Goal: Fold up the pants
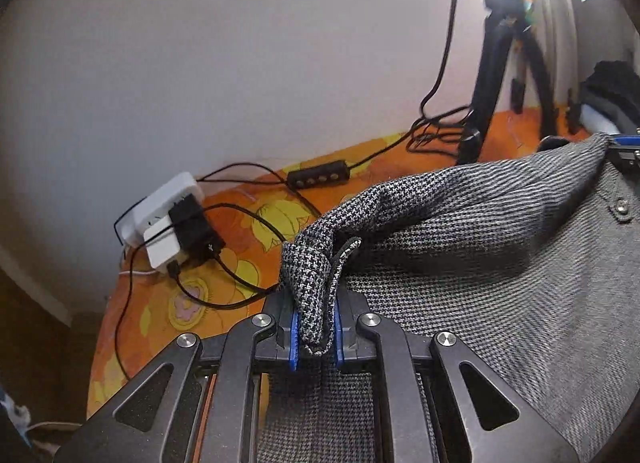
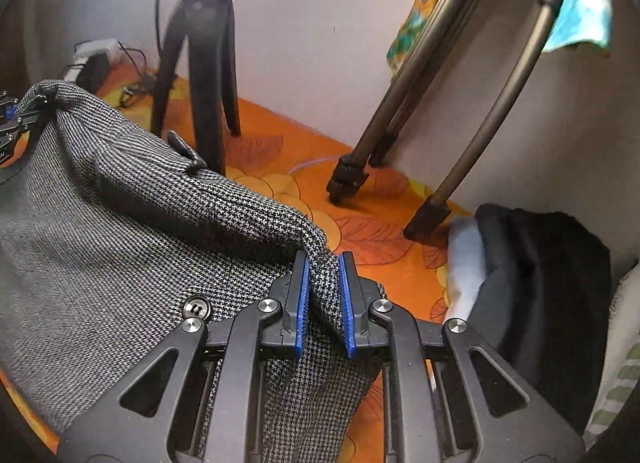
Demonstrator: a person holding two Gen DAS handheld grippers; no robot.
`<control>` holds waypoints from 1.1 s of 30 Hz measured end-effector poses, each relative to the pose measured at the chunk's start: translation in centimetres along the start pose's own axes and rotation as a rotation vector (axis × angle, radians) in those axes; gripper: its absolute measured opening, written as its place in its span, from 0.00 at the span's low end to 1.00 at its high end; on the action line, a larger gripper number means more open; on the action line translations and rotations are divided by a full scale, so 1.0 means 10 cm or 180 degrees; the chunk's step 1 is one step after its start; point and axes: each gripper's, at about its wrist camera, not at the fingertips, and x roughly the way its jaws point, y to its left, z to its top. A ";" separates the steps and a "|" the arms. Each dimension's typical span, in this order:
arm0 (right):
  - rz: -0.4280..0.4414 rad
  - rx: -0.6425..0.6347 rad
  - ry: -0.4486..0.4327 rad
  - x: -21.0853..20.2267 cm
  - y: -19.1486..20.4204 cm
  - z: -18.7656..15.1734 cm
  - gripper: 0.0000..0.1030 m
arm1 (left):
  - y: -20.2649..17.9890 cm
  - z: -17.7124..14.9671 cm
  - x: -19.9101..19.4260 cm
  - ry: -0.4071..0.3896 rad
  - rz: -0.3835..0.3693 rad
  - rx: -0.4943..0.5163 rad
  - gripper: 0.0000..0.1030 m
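My left tongs (image 1: 316, 327) are closed down tight on a bunched corner of the pants (image 1: 460, 247), the blue pads (image 1: 295, 337) pressing the houndstooth cloth from both sides with a dark edge of fabric poking out at the tip. My right tongs (image 2: 324, 299) have hold of the other corner the same way, jaws nearly together with a fold of the grey check cloth squeezed between the blue pads (image 2: 303, 303). Between my two grips the waistband edge of the pants (image 2: 160, 191) is lifted and sags in a shallow curve, while the rest of the garment lies spread below it on the orange flowered sheet (image 1: 224, 231). A dark button (image 2: 197, 308) shows on the cloth just beside my right tongs, and a belt loop (image 2: 186, 151) stands up along the raised edge. Beyond the pants a black tripod (image 2: 200, 63) stands on the sheet near the white wall (image 1: 240, 63), and a second, grey-legged tripod (image 2: 420, 111) stands to its right. At the far left of the sheet sits a white power strip (image 1: 168, 199) with black and white plugs in it and cables trailing across the cloth. To the right of my right tongs lies a pile of dark and pale blue clothing (image 2: 532, 271).
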 end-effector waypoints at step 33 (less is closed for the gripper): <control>0.1206 0.0122 -0.0270 -1.44 0.64 -0.97 0.55 | 0.96 -1.10 -0.53 0.0579 -0.0716 -0.1468 0.49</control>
